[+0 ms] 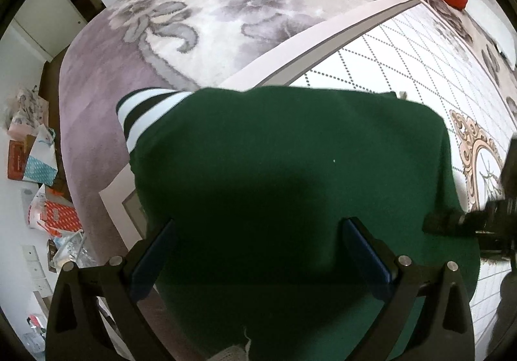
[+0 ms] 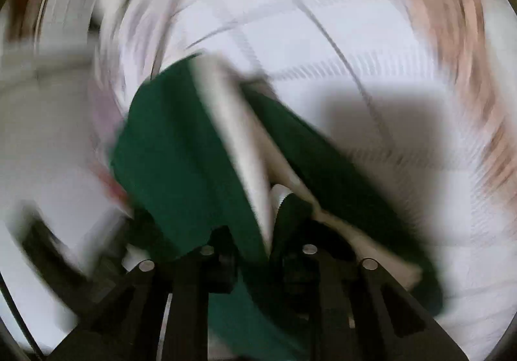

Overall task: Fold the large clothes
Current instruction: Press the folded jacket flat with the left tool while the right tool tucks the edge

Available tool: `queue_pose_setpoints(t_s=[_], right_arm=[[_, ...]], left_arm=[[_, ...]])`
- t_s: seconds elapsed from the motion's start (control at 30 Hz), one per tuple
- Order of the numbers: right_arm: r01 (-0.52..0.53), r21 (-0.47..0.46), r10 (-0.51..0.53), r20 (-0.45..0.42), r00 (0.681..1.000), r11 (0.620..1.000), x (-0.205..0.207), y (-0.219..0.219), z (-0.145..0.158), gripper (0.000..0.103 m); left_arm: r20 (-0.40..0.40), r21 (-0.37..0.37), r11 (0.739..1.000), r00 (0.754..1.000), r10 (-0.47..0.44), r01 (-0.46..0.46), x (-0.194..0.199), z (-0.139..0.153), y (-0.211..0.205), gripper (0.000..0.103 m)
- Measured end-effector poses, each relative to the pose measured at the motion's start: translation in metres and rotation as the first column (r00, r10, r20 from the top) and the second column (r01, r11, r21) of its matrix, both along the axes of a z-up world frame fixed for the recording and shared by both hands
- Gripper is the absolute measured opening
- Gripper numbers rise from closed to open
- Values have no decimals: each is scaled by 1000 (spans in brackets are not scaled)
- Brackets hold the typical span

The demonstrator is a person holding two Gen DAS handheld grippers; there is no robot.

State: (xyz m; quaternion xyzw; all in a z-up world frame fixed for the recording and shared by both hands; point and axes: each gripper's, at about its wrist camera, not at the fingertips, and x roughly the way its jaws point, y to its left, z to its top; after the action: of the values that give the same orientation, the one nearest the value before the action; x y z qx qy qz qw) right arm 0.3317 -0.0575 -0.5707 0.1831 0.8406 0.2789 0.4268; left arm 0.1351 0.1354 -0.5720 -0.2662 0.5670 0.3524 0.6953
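Green sweater (image 1: 290,183) lies spread on the bed (image 1: 106,122), on top of a white patterned sheet, with one striped cuff (image 1: 145,115) poking out at its far left edge. I judge this to be an early fold: one side is being taken up to bring it across the body. My right gripper (image 2: 258,251) is clamped on a bunch of the green cloth with its white trim; that view is badly blurred, so I cannot tell which edge it is. My left gripper (image 1: 258,251) hangs over the near part of the sweater, jaws wide apart and gripping nothing. Next I should carry the pinched edge across while the left pins the cloth flat.
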Motion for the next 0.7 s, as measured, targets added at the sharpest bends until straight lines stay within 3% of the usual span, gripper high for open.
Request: queue_pose_setpoints(t_s=[0.03,0.1,0.17,0.23,0.27,0.3,0.33,0.4,0.47,0.53,0.57,0.6,0.63,0.7], right_arm=[[182,19,-175,-189,966,983,0,-25,-22,20],[240,35,-222,-273,936,970,0,-39,-27,20],[159,51,-147,-179,973,986,8,-36,-1,27],[101,32,-99,-48,994,994,14,-35,32,48],[70,16,-71,70,995,997,19,-38,56,76],[48,9,-49,148,988,999,21,-37,68,91],[1,-12,2,241,971,1000,20,-37,88,92],[-93,-52,104,281,954,994,12,-35,97,92],[-208,-108,231,294,927,972,-1,-40,85,92],[-421,-266,495,371,785,867,-28,-28,60,89],[-438,-276,516,377,770,856,-34,-25,55,86],[-417,-269,492,361,792,868,-36,-23,51,73],[-348,-216,402,310,861,912,-29,-27,50,62],[-224,-115,245,227,943,968,-16,-44,50,37]], left_arm=[[0,-6,1000,1000,3,-3,-1,-1,1,103],[8,-19,1000,1000,10,-10,-1,-1,2,103],[19,-12,1000,1000,9,-9,0,3,2,103],[29,-2,1000,1000,1,-1,2,8,1,103],[35,-1,1000,999,-1,1,3,10,1,103],[39,-2,1000,999,-2,2,3,11,1,103],[40,-2,1000,999,-3,4,3,11,1,103],[38,-4,1000,999,-6,6,3,11,1,103],[34,-7,1000,999,-5,5,1,10,1,103],[27,-3,1000,1000,-9,9,0,10,0,103],[25,-1,1000,1000,-12,12,0,10,0,103],[23,0,1000,1000,-17,17,0,10,-1,103],[19,4,1000,1000,-23,23,-1,10,-2,103],[18,8,1000,999,-27,27,-3,10,-3,103]])
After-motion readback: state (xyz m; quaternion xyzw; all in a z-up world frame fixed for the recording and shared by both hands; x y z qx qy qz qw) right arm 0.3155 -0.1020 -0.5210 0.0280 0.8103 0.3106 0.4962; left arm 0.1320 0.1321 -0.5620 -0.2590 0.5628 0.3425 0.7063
